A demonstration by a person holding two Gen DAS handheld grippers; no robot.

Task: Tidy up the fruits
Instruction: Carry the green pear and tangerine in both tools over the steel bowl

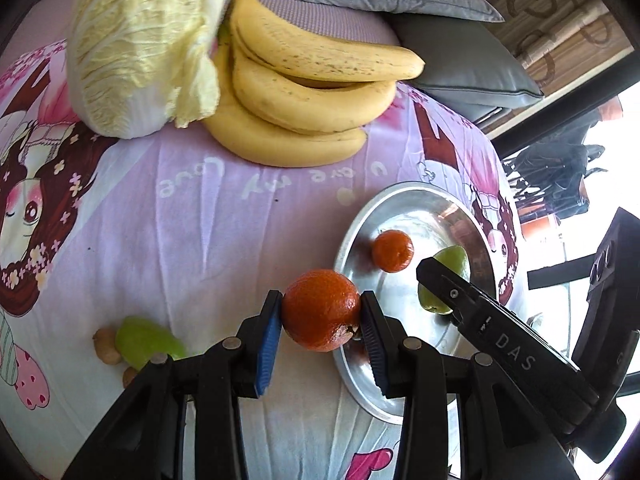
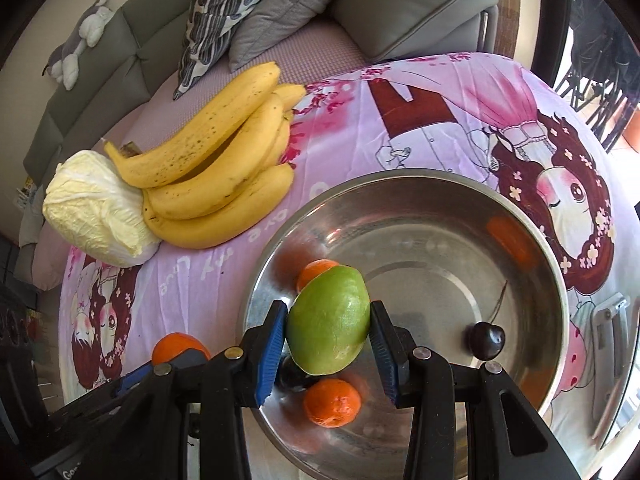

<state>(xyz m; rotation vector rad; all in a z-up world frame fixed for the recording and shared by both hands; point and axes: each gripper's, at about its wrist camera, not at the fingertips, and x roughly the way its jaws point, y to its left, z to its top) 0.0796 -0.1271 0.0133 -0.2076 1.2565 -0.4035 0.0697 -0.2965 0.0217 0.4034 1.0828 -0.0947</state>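
Observation:
My left gripper (image 1: pixel 322 308) is shut on an orange (image 1: pixel 320 310), held just left of a steel bowl's rim (image 1: pixel 356 224) above the pink cloth. The same orange (image 2: pixel 180 348) shows at the lower left of the right wrist view. My right gripper (image 2: pixel 329 320) is shut on a green oval fruit (image 2: pixel 328 320) over the bowl (image 2: pixel 400 184). In the left wrist view that green fruit (image 1: pixel 450 258) sits behind one of the right gripper's fingers (image 1: pixel 460 296). Inside the bowl lie two oranges (image 2: pixel 332 402) (image 2: pixel 314 270) and a dark cherry (image 2: pixel 486 340).
A bunch of bananas (image 1: pixel 304 92) and a pale cabbage (image 1: pixel 140 40) lie at the far side of the cloth. Another green fruit (image 1: pixel 144 340) and small brown fruits (image 1: pixel 106 350) rest near the left gripper. Grey cushions (image 2: pixel 400 4) and a sofa back the scene.

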